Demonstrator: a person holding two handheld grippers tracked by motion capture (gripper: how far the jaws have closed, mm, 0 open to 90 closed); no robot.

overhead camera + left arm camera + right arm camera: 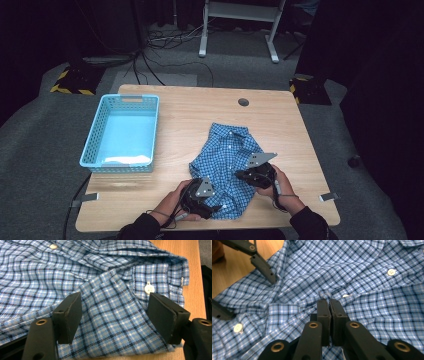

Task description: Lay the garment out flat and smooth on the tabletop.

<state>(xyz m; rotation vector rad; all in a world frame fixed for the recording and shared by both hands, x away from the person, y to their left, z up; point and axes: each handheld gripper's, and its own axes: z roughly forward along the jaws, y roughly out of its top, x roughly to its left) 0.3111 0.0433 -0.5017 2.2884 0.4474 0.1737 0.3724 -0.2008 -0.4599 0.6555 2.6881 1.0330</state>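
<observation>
A blue checked shirt (225,167) lies crumpled on the near middle of a wooden table (280,125). It has small white buttons (391,271) down its front. A light blue plastic basket (121,132) sits well apart from it, at the table's left side. A small round hole (243,102) is in the tabletop near the far edge. Around the table is grey carpet (40,130), with black cables (150,55) and a white frame stand (240,30) farther back in the dark room.

The right gripper (329,301) rests on the shirt's right side, its jaws pinched together on a little fold of the cloth. The left gripper (113,312) sits at the shirt's near left corner, its jaws spread apart over a flap of cloth without squeezing it. Both hands come in from the near edge, in dark sleeves (310,222).
</observation>
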